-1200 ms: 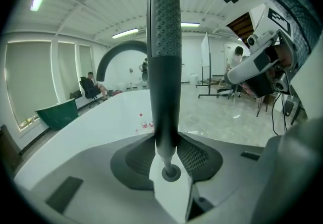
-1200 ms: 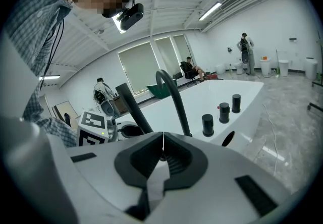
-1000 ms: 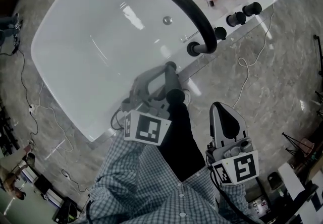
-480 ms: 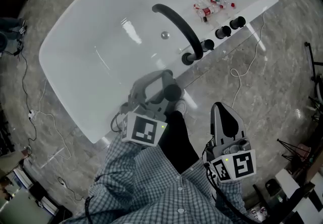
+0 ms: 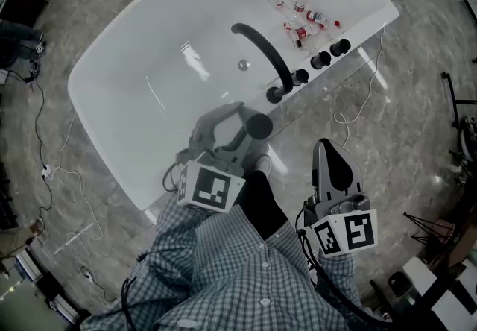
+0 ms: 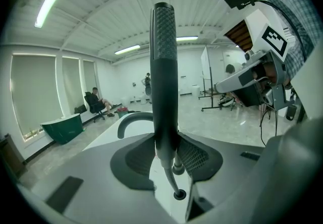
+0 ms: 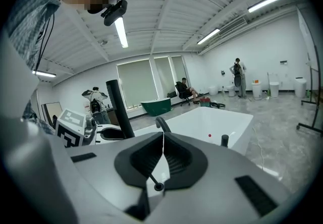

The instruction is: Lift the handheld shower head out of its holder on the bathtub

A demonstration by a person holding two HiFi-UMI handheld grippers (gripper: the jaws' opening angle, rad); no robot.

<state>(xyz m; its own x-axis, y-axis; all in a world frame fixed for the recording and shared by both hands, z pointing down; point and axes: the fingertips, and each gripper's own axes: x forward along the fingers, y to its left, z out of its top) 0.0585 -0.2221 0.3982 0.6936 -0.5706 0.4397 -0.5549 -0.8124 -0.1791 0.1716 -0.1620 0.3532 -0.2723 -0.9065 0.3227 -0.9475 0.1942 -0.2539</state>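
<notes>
The black handheld shower head point(image 5: 258, 127) is clear of the white bathtub point(image 5: 149, 61) and stands upright in my left gripper point(image 5: 237, 122), which is shut on its handle. In the left gripper view the shower head point(image 6: 164, 66) rises straight up between the jaws of that gripper point(image 6: 165, 155), and its hose point(image 6: 170, 180) hangs below. My right gripper point(image 5: 333, 150) hovers over the floor to the right, jaws pressed together with nothing in them. In its own view this gripper point(image 7: 162, 140) points toward the bathtub point(image 7: 217, 122), with the shower head point(image 7: 120, 109) at left.
A curved black spout point(image 5: 261, 54) arches over the tub, with black knobs point(image 5: 320, 60) on the rim beside it. Several small bottles point(image 5: 302, 20) lie on the tub's corner. Cables point(image 5: 358, 109) trail over the marble floor around the tub. People stand in the far room.
The tub has shrunk and slid up and to the right in the head view as the view pulls back. My left gripper keeps its hold on the shower head, now farther from the spout.
</notes>
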